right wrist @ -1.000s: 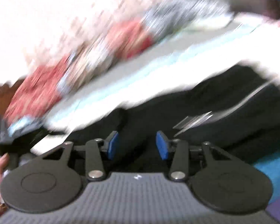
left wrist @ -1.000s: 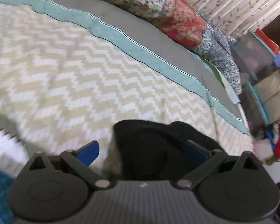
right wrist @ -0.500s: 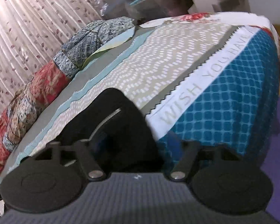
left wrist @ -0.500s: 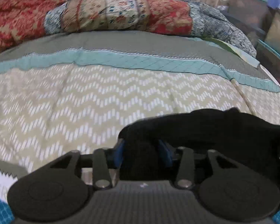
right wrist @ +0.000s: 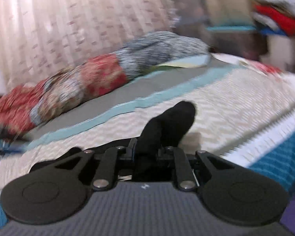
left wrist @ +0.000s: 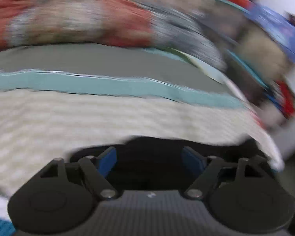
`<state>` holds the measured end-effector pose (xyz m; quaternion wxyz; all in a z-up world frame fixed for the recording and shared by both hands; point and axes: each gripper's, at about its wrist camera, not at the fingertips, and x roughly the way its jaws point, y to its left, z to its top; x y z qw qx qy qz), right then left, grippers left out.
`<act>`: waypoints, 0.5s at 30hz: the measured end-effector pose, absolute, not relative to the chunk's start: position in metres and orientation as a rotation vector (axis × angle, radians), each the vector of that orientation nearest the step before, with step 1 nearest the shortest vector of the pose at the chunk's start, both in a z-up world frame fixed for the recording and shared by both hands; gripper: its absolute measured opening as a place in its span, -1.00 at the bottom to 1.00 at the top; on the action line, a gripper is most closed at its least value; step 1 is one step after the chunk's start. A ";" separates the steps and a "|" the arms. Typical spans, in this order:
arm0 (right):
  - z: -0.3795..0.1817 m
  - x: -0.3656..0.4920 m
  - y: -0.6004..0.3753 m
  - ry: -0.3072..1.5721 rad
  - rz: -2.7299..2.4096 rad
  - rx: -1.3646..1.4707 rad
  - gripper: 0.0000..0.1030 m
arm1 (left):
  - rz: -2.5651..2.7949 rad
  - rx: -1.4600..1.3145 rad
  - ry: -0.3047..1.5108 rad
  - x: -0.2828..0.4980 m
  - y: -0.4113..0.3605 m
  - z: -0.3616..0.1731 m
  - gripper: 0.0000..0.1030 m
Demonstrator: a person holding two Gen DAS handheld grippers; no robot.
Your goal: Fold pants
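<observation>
- Left gripper: jaws apart and opening; blue pads clear of the black pants, which lie between and ahead of them on the bedspread.
- Right gripper: jaws closing, pinching a bunched fold of pants that sticks up above the bedspread.
- Quilt along the far side.

My left gripper shows blue pads, black linkage arms, silver screws; my right gripper matches, ribbed grey body.
</observation>
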<state>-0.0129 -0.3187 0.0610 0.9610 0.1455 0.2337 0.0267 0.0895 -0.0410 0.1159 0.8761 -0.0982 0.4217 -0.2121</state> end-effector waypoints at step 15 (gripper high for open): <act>0.064 -0.022 -0.257 0.452 0.191 0.067 -0.46 | -0.701 -0.015 1.015 0.101 -0.162 0.104 -0.61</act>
